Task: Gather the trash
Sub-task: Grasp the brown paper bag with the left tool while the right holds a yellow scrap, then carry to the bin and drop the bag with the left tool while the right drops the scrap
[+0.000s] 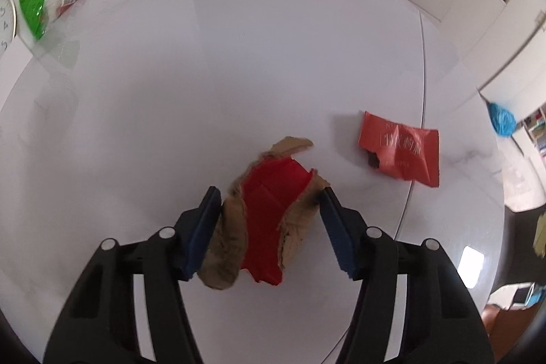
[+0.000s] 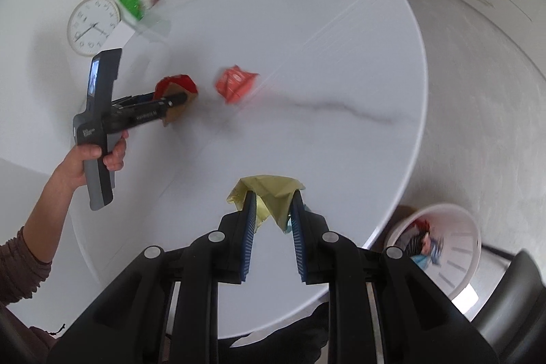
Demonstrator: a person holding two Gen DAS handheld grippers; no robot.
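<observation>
- Left gripper: jaws about half open, straddling a torn brown-and-red cardboard scrap that lies on the round white marble-look table. The left blue pad touches the scrap's brown edge; the right pad sits at or just beside the opposite edge, and whether it presses cannot be told.
- Right gripper: jaws nearly closed, pinching a crumpled pale-yellow wrapper held above the near part of the table.
- A creased orange-red printed wrapper lies to the right of the cardboard scrap, apart from it.
- A green foil wrapper lies at the far left edge of the table, beside a round white wall clock.
- A white plastic waste basket stands on the floor off the near right edge of the table, with trash inside.
- A bare hand grips the left tool's handle.
</observation>
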